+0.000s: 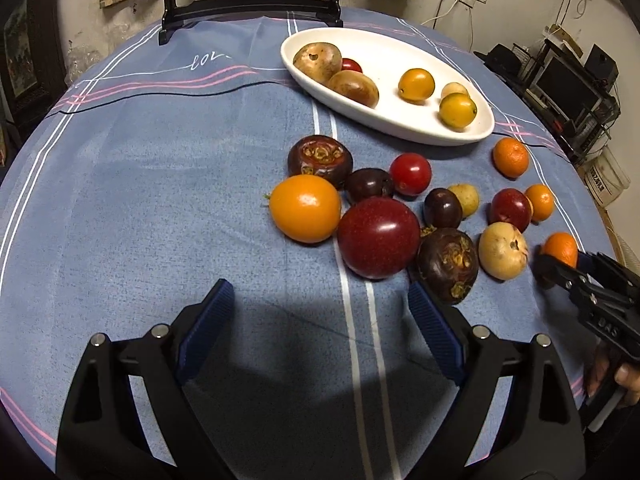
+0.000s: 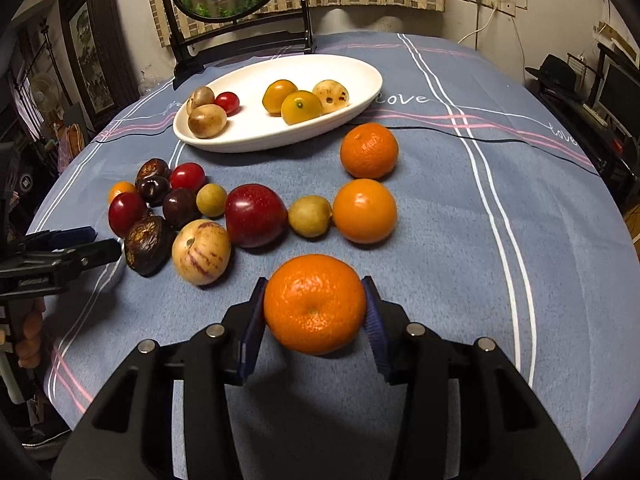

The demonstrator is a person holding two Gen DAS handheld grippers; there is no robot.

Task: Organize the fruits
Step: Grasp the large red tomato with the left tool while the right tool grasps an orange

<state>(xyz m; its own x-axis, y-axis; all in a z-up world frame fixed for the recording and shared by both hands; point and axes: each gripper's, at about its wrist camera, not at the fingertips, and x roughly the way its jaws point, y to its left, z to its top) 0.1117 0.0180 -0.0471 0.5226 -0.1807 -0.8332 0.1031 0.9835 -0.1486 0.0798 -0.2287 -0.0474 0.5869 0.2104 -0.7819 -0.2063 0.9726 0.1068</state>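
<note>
Your right gripper (image 2: 315,308) has its jaws clamped on a round, dimpled orange mandarin (image 2: 315,304) at the near edge of the fruit spread — both blue pads press its sides, and it looks to sit on or barely above the blue striped cloth of the table (image 2: 440,220). The pads meet it near its widest part, so a quick lift could let the soft peel roll out and knock the two smooth oranges beyond. Your left gripper (image 1: 320,320) hangs with jaws released and nothing between them, its right pad close to the dark brown, ridged fruit (image 1: 448,264); drifting forward would nudge it and the big red fruit (image 1: 378,236). The white oval ceramic dish (image 2: 248,140) lies far off, already part filled — so carry high over the pile.
</note>
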